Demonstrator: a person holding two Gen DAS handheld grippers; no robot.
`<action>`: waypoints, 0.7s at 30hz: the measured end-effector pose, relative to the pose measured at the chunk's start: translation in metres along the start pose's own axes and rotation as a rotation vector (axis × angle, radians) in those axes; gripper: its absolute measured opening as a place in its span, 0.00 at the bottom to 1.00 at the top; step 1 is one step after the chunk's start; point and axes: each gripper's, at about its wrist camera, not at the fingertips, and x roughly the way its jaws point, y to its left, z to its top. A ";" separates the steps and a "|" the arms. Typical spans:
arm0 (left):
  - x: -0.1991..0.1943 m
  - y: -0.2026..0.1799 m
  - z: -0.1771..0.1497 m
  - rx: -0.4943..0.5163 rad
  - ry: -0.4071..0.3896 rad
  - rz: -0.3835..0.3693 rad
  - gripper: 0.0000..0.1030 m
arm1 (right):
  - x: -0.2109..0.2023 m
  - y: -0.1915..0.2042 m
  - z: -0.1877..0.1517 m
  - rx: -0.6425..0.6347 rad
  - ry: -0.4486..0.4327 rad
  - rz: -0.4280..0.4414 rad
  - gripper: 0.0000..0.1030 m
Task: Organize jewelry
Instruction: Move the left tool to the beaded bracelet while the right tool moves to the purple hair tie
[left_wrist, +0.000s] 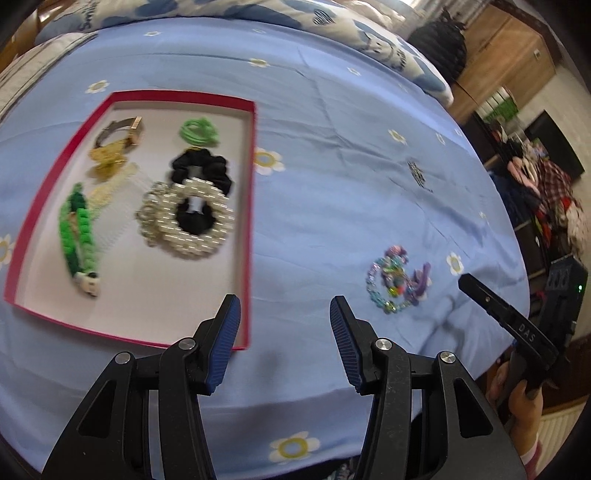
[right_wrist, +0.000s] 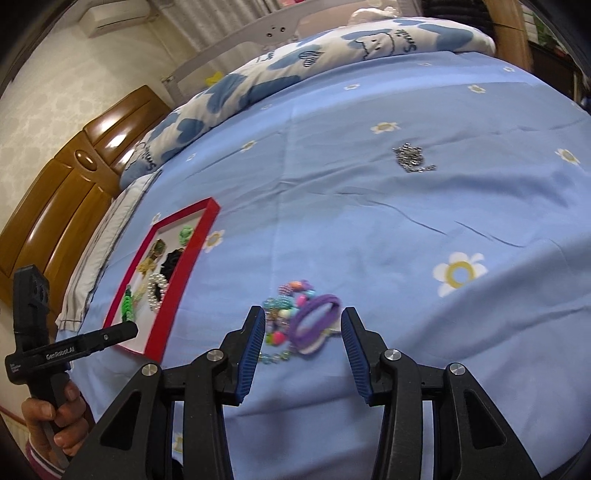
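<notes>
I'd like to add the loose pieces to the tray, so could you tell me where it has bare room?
The red-rimmed white tray is bare along its near end, below the green braided band and pearl-beaded ring. Its middle and far end are crowded. Blue sheet between tray and colourful bead pile is free.

Left hand-held gripper (left_wrist: 285, 314): black plastic linkage arms with triangular cut-outs, round silver screws at the pivots, ribbed blue pads lining both fingers. Right hand-held gripper (right_wrist: 303, 326): identical build. Side views show black pistol-style handles, white lettering on a flat black bar, one small green light. Cuffs: pink and white striped knit sleeve (right_wrist: 35, 458).
</notes>
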 end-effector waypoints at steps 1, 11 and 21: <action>0.002 -0.002 0.000 0.005 0.006 -0.002 0.48 | 0.000 -0.002 -0.001 0.002 0.001 -0.002 0.44; 0.025 -0.029 0.001 0.072 0.058 -0.006 0.48 | 0.019 -0.001 -0.004 -0.013 0.039 0.004 0.44; 0.057 -0.058 0.009 0.147 0.105 -0.045 0.48 | 0.047 -0.010 -0.003 -0.021 0.072 -0.032 0.49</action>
